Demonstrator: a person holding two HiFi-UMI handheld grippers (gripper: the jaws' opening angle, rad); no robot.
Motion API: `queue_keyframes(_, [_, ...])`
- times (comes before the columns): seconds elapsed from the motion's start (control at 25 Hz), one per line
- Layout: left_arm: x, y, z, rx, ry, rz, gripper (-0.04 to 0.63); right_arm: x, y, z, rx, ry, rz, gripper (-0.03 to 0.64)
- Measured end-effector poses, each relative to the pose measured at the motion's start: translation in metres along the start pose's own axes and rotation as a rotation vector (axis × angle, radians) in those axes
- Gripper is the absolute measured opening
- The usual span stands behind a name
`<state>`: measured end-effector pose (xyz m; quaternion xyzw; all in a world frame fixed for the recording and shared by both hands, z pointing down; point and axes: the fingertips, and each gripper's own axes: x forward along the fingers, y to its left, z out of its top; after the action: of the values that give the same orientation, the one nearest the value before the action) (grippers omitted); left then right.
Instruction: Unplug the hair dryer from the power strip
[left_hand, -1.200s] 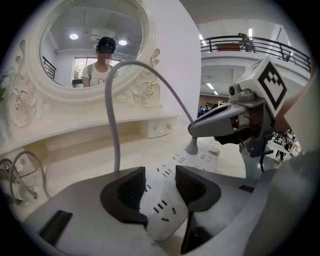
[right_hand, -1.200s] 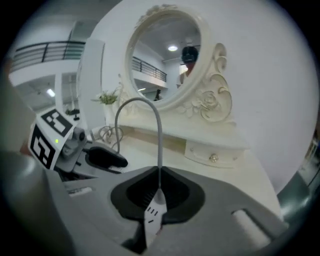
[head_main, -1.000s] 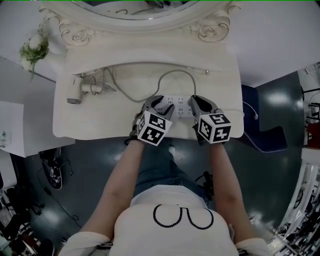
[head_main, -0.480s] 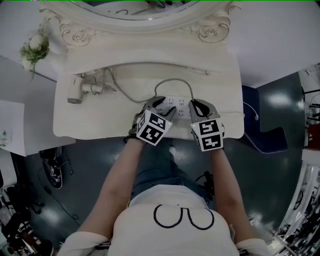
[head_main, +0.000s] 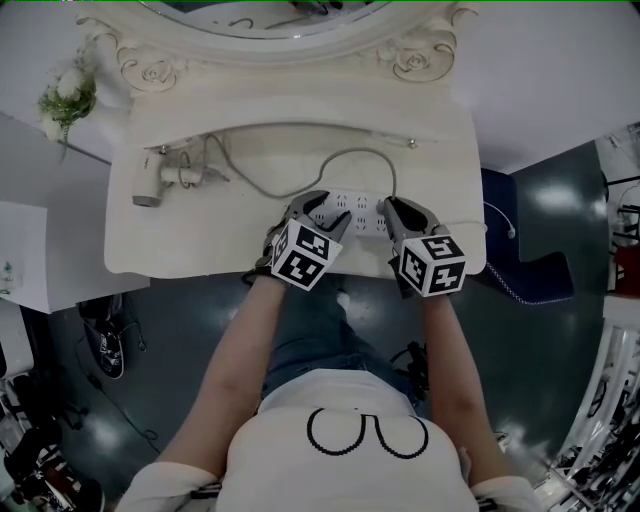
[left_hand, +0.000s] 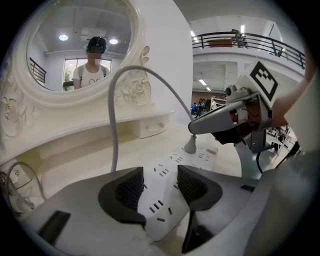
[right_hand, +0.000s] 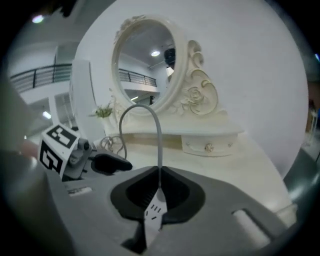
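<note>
— White plastic, that power strip (left_hand: 200, 156); where did it lie?

— Flat on the vanity table (head_main: 200, 255), near its front edge, between the two tools; the hair dryer (head_main: 150, 186) lay well apart at the table's left, joined to the strip by the grey cable (head_main: 350, 153).

— And the tools?

— The right gripper (right_hand: 159, 192) was clamped on the plug (left_hand: 190, 145), at its stiff neck where the cable enters; the plug stood on the strip's far end, though I couldn't tell whether its pins had left the socket; the left gripper (left_hand: 161, 186) had just been spreading its jaws, which stood wide with the strip's near end between them, pads not pressing.

— How would it all handle?

— The plug looked small, hard and light, a sound place to take hold; the cable looked limp, so tugging there would only strain it; the strip I judged light and smooth, likely to lift or skid along with the plug unless pinned down.
</note>
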<state>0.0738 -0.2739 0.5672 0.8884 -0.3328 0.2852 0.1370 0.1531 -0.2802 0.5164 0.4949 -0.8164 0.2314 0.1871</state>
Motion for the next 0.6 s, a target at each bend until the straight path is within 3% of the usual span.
queue_keyframes(0.12, [0.000,-0.001,0.000,0.008,0.003,-0.010,0.212,0.003,0.011,-0.002,-0.272,0.078,-0.069,0.014])
queue_keyframes(0.2, [0.001,0.000,0.001,0.000,0.002,0.003,0.210,0.009,0.010,0.001,-0.333,0.094,-0.076,0.014])
queue_keyframes(0.28, [0.001,0.001,0.001,-0.010,0.001,0.017,0.210,0.013,0.003,0.006,-0.246,0.074,-0.058,0.014])
queue_keyframes(0.44, [0.001,0.001,0.001,-0.031,-0.006,0.034,0.212,0.010,-0.014,0.013,0.060,-0.002,0.020,0.015])
queue_keyframes(0.52, [0.001,0.002,0.001,-0.033,-0.009,0.034,0.212,0.004,-0.012,0.011,0.088,-0.012,0.049,0.015])
queue_keyframes(0.6, [0.001,0.001,0.001,-0.024,-0.009,0.024,0.212,-0.004,-0.007,0.006,0.016,0.005,0.037,0.017])
